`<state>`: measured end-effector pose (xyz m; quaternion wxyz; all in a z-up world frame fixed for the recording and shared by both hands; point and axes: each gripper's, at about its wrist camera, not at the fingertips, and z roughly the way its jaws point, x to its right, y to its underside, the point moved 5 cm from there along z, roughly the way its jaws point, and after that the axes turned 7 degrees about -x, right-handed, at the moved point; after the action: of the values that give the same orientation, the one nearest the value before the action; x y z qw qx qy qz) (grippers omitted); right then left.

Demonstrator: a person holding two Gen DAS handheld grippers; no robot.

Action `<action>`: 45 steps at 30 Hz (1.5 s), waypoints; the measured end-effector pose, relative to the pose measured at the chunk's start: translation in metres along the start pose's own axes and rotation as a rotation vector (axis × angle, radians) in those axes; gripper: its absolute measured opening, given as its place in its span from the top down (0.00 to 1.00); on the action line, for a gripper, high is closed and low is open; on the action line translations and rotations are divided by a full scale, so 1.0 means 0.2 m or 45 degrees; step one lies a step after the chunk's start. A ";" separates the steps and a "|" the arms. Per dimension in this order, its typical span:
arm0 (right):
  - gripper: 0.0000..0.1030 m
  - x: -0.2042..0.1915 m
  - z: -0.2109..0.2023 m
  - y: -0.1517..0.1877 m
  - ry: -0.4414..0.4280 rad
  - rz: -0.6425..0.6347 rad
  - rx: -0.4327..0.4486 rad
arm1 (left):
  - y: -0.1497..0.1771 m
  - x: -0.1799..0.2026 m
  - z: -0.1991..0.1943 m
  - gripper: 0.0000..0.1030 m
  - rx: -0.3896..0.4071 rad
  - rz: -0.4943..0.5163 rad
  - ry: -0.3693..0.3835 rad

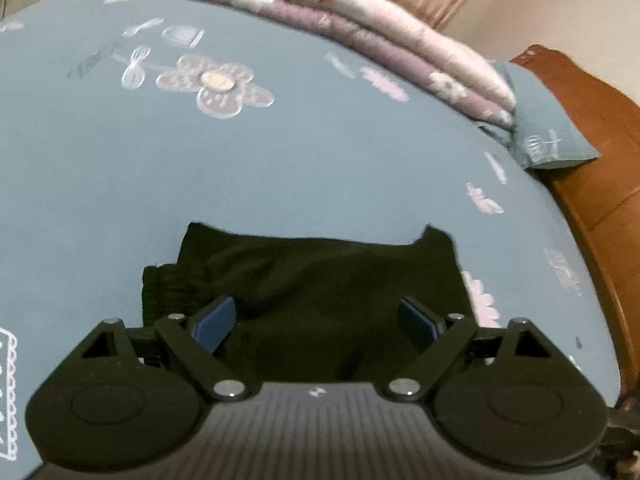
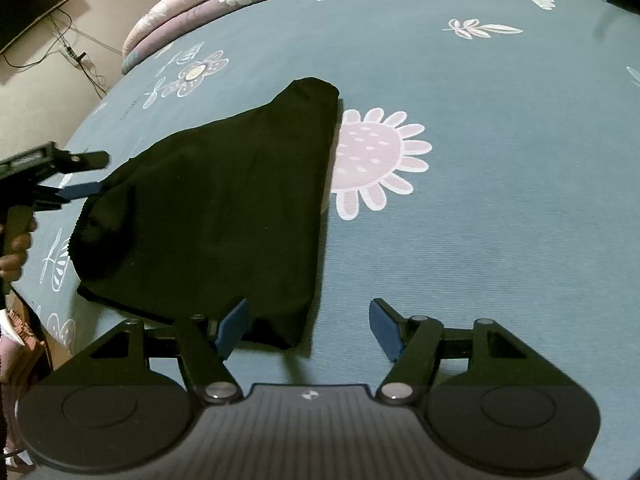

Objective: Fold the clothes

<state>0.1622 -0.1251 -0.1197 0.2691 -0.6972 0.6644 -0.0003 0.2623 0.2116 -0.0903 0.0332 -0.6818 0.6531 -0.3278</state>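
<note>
A black garment lies folded into a rough triangle on the blue flowered bedsheet. My right gripper hovers open at its near corner, and that corner lies by the left pad without being pinched. My left gripper shows at the left edge with a hand on its handle, its jaws apart at the garment's left border. In the left wrist view the left gripper stands wide open just over the black garment, whose ribbed waistband sits by the left pad.
A folded pink and purple quilt runs along the bed's far edge, with a blue pillow beside it. A brown wooden bed frame borders the right side. A wall screen with hanging cables shows at the far left.
</note>
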 end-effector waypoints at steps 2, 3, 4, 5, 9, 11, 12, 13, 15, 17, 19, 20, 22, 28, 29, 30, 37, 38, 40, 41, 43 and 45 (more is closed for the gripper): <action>0.31 0.00 -0.01 0.00 -0.003 0.002 0.008 | 0.03 0.04 -0.06 0.14 0.008 0.036 0.019; 0.31 -0.01 -0.01 0.00 -0.008 0.002 0.010 | 0.06 0.05 -0.09 0.14 0.007 0.060 0.025; 0.31 -0.01 -0.01 0.01 -0.015 0.000 0.012 | 0.10 0.07 -0.11 0.14 -0.006 0.077 0.029; 0.31 -0.01 -0.01 0.01 -0.020 -0.001 0.012 | 0.14 0.08 -0.12 0.14 -0.020 0.095 0.034; 0.31 -0.04 -0.01 0.01 -0.022 -0.016 0.006 | 0.30 0.09 -0.11 0.14 -0.131 0.141 0.005; 0.31 -0.05 -0.01 0.01 -0.021 -0.024 0.005 | 0.36 0.07 -0.08 0.14 -0.184 0.144 -0.007; 0.31 -0.06 -0.01 0.01 -0.019 -0.027 0.007 | 0.40 0.06 -0.06 0.14 -0.210 0.145 -0.013; 0.31 -0.06 -0.01 0.01 -0.019 -0.029 0.008 | 0.41 0.04 -0.06 0.14 -0.218 0.135 -0.017; 0.31 -0.07 -0.02 0.02 -0.020 -0.032 0.010 | 0.42 0.01 -0.04 0.14 -0.230 0.093 -0.002; 0.30 -0.08 -0.03 0.02 -0.017 -0.034 0.013 | 0.44 0.00 -0.04 0.14 -0.227 0.065 0.018; 0.30 -0.07 -0.04 0.03 -0.011 -0.032 0.016 | 0.44 -0.01 -0.04 0.14 -0.223 0.044 0.026; 0.30 -0.07 -0.04 0.03 -0.009 -0.028 0.019 | 0.45 -0.01 -0.04 0.14 -0.224 0.042 0.022; 0.30 -0.07 -0.05 0.03 -0.009 -0.024 0.023 | 0.47 0.00 -0.07 0.14 -0.203 0.046 0.010; 0.30 -0.06 -0.05 0.03 -0.012 -0.022 0.027 | 0.49 -0.05 -0.26 0.14 -0.052 -0.034 -0.017; 0.30 -0.06 -0.04 0.03 -0.015 -0.023 0.027 | 0.50 -0.07 -0.28 0.14 -0.039 -0.050 -0.032; 0.30 -0.07 -0.04 0.02 -0.014 -0.025 0.025 | 0.50 -0.09 -0.29 0.14 -0.036 -0.064 -0.055; 0.29 -0.07 -0.05 0.04 -0.016 -0.016 0.037 | 0.50 -0.34 -0.29 0.14 -0.039 -0.338 0.087; 0.29 -0.06 -0.05 0.04 -0.017 -0.012 0.038 | 0.49 -0.38 -0.28 0.14 -0.024 -0.396 0.147; 0.29 -0.05 -0.05 0.05 -0.003 -0.004 0.035 | 0.48 -0.43 -0.26 0.14 0.000 -0.442 0.190; 0.29 -0.05 -0.05 0.05 0.004 0.001 0.032 | 0.48 -0.46 -0.25 0.14 0.010 -0.461 0.192; 0.29 -0.03 -0.05 0.05 0.014 0.009 0.031 | 0.50 -0.49 -0.22 0.14 0.016 -0.470 0.163; 0.25 -0.02 -0.06 0.05 0.023 0.016 0.032 | 0.53 -0.50 -0.18 0.14 -0.017 -0.479 0.209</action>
<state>0.1484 -0.1256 -0.1123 0.2719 -0.6895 0.6711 -0.0134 0.1595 0.3018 -0.1520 -0.0863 -0.7629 0.5170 -0.3784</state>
